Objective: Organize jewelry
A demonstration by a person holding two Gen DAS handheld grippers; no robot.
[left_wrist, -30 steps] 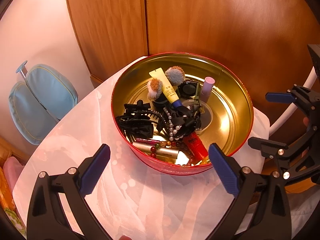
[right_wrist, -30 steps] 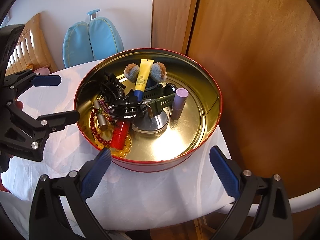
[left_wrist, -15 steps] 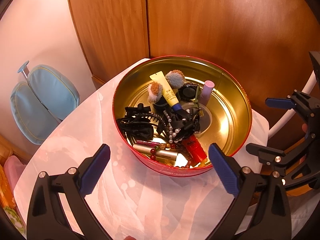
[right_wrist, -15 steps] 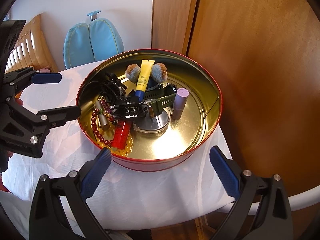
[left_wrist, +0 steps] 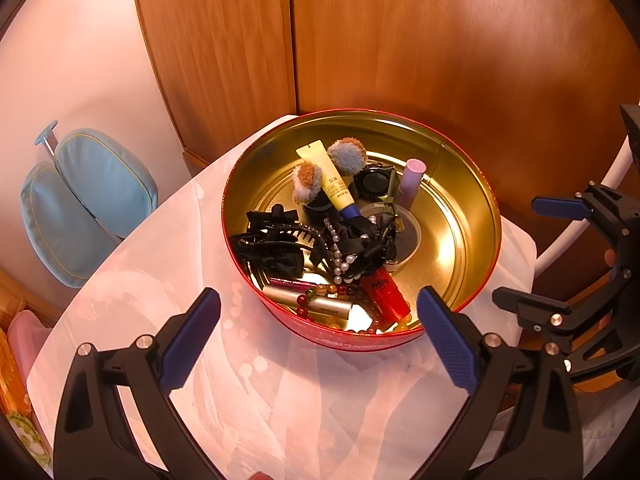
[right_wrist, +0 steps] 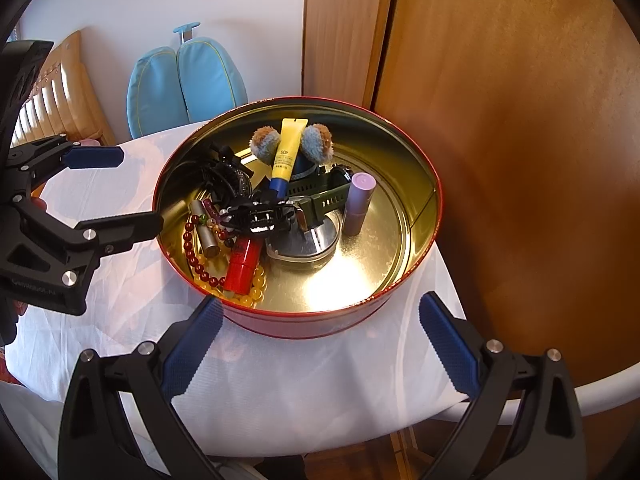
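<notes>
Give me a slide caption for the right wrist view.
Both grippers open beside a red tin of beads, tubes and hair clips on a white cloth.

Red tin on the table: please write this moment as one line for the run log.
left tongs: open, empty | right tongs: open, empty | red tin: on white cloth, jewelry and cosmetics mixed inside

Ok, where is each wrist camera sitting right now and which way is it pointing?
Left wrist: behind the open left gripper, looking down into the round red tin with gold inside; the right gripper shows at the right edge.
Right wrist: behind the open right gripper, facing the same tin from its other side; the left gripper shows at left.
Shared: tin, yellow tube, white tablecloth.
</notes>
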